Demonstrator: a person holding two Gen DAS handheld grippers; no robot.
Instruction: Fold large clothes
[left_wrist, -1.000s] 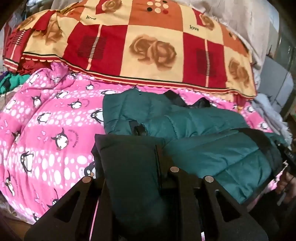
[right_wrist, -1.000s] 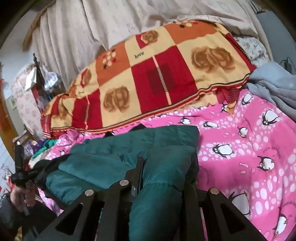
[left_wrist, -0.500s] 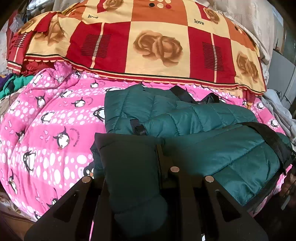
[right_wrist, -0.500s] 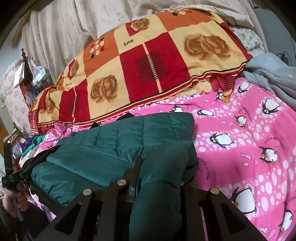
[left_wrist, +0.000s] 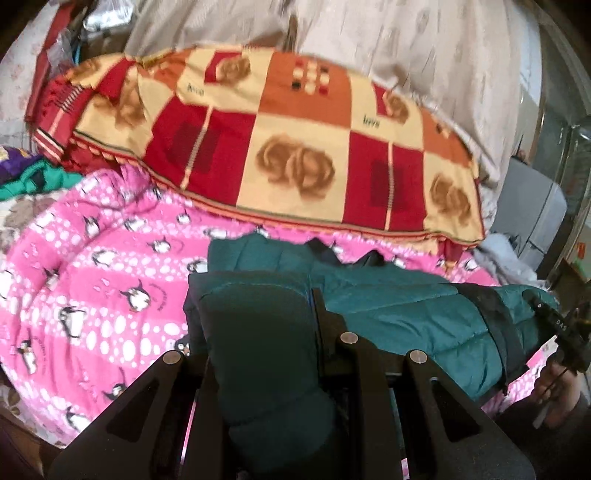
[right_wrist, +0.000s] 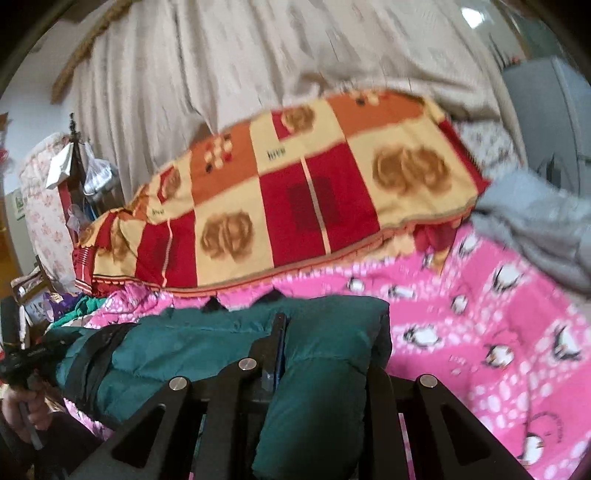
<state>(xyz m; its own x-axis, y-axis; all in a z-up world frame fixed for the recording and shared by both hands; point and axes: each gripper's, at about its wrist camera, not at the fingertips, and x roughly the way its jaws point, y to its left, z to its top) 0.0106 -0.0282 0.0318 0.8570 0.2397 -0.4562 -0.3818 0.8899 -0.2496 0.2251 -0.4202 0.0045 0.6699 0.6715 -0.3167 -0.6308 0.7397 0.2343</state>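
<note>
A dark green quilted puffer jacket (left_wrist: 399, 310) lies on a pink penguin-print blanket (left_wrist: 92, 280), its front hem lifted. My left gripper (left_wrist: 258, 332) is shut on the jacket's left hem corner, a thick fold bulging between the fingers. My right gripper (right_wrist: 325, 354) is shut on the jacket's (right_wrist: 207, 343) right hem corner in the same way. The lifted hem hangs between both grippers above the lower part of the jacket. The black collar shows at the jacket's far edge (left_wrist: 354, 258). The fingertips are hidden in the fabric.
A red, orange and cream rose-print quilt (left_wrist: 295, 147) is piled behind the jacket. A grey garment (right_wrist: 535, 221) lies at the right. Beige curtains (right_wrist: 258, 55) hang behind. Clothes and clutter (right_wrist: 66, 302) sit at the left of the bed.
Both grippers have risen and tilted up with the hem held; the views now show more curtain, and the lifted hem covers more of the jacket's lower part.
</note>
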